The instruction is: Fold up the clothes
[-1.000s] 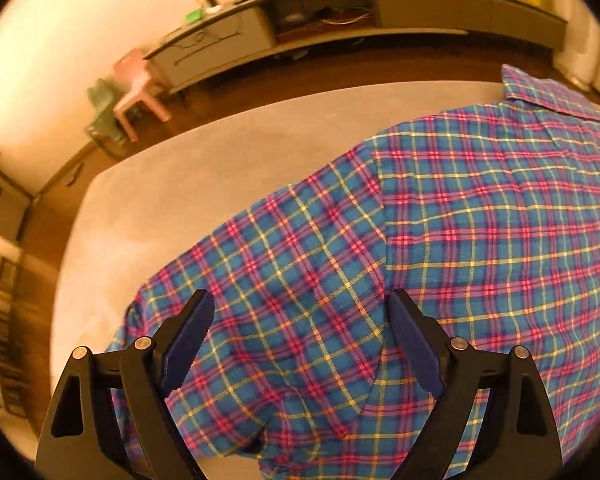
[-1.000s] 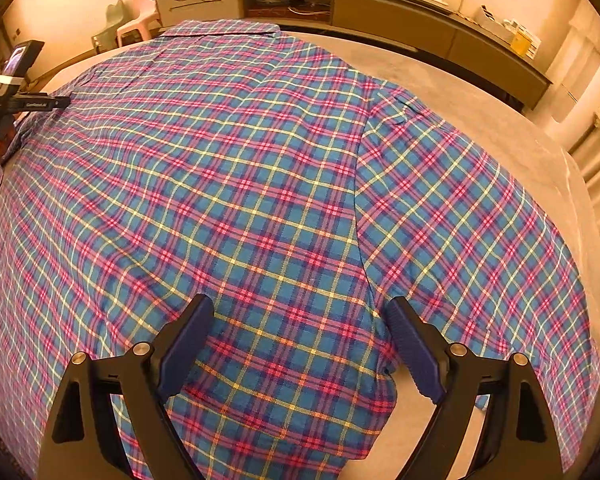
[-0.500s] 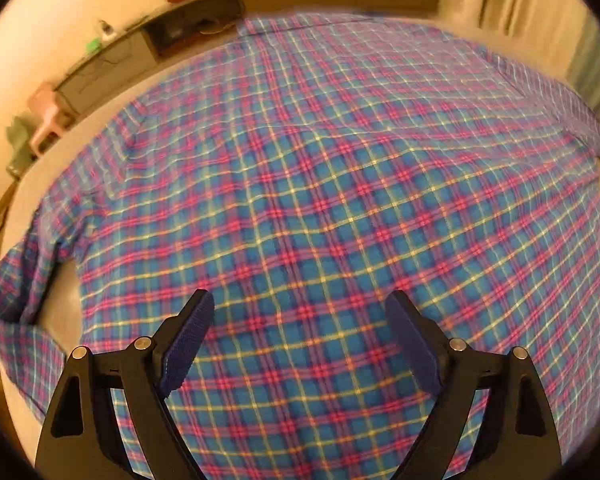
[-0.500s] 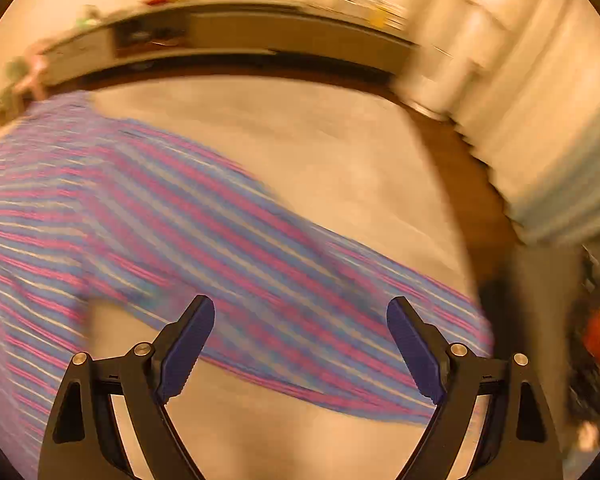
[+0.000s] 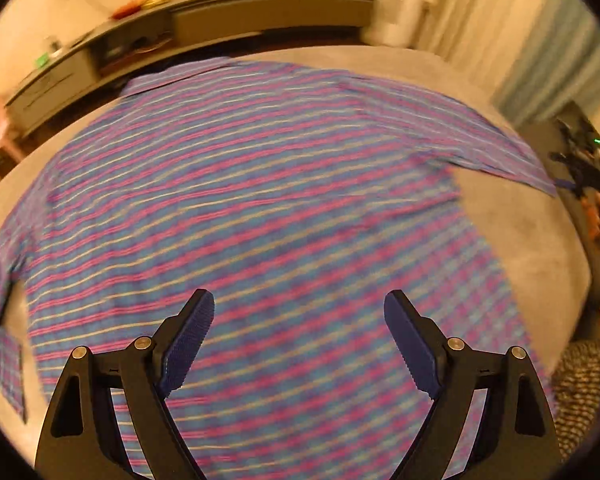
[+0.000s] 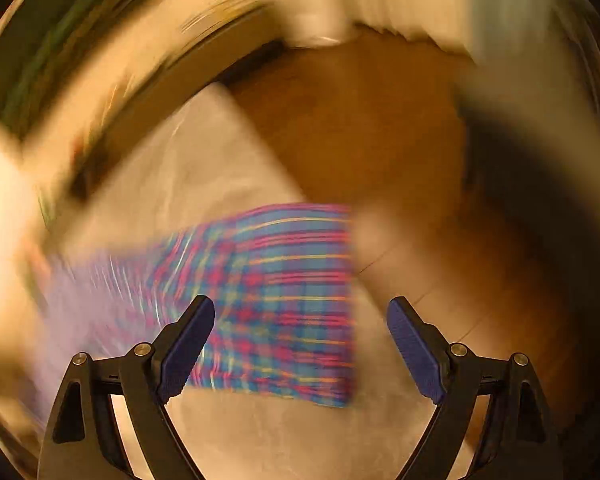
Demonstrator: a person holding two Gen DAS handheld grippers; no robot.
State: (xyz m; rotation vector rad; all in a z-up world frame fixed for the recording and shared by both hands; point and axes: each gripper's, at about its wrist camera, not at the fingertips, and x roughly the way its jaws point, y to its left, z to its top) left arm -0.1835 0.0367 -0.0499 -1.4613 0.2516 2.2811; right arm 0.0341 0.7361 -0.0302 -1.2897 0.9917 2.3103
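Below both wide-open, empty hand-held grippers, left (image 5: 299,340) and right (image 6: 300,342), the plaid shirt (image 5: 260,200) lies spread flat.

The left gripper (image 5: 299,344) is showing two black plastic arms with triangular cut-outs, each carrying a pair of round silver screws and ending in a ribbed dark-blue pad (image 5: 188,342). The right gripper (image 6: 300,346) is wearing the same build: black arms, silver screws, ribbed blue pads. Just right of the left gripper, a dark speckled knit sleeve (image 5: 584,384) is showing.
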